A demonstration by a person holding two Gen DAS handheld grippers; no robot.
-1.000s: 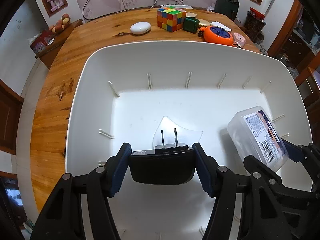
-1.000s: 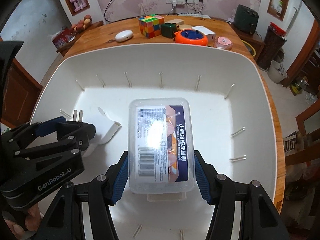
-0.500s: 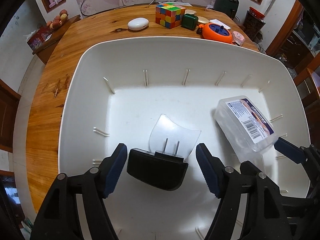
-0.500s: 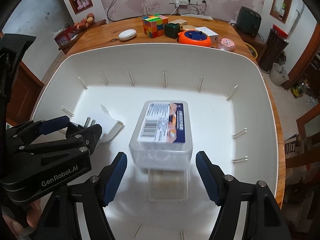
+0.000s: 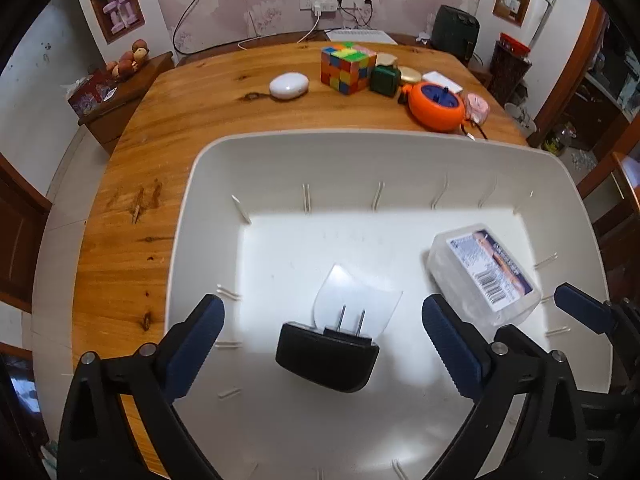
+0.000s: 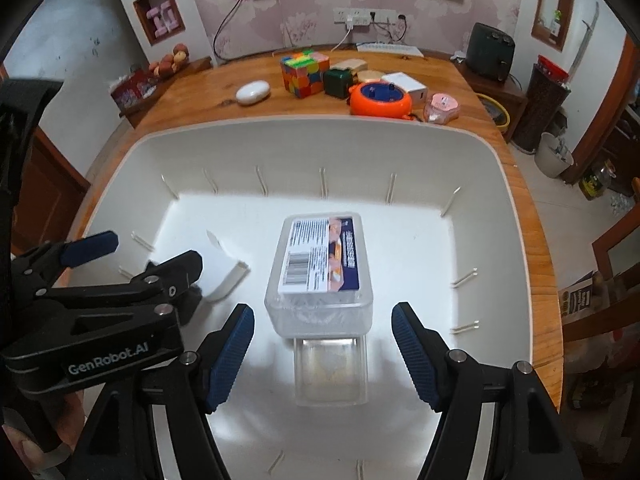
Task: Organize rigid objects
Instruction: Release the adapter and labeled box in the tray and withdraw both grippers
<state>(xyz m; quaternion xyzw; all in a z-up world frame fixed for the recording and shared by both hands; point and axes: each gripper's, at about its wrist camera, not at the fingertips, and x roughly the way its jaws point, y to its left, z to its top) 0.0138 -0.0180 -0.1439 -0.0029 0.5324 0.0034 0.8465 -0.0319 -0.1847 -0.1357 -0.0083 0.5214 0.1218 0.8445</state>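
A black plug adapter (image 5: 327, 360) lies on the floor of the white bin (image 5: 280, 148), prongs resting on a clear plastic piece (image 5: 356, 300). My left gripper (image 5: 322, 306) hangs over it with its jaws opening wide, the adapter between them and untouched. A clear lidded box with a printed label (image 6: 320, 264) rests on the bin floor to the right, also seen in the left wrist view (image 5: 480, 276). My right gripper (image 6: 322, 310) is open around the box's near end, pads clear of it. The left gripper (image 6: 136, 256) shows at the left of the right wrist view.
Beyond the bin, the wooden table (image 5: 160, 140) holds a white oval case (image 5: 289, 86), a colour cube (image 5: 346, 70), a dark green cube (image 5: 385, 80), an orange round reel (image 5: 436, 106) and a pink roll (image 5: 476, 108). The bin rim (image 6: 320, 124) stands high all round.
My left gripper let go of the black adapter and spread wide; the adapter dropped to the bin floor. My right gripper released the clear box, which now rests on the floor.
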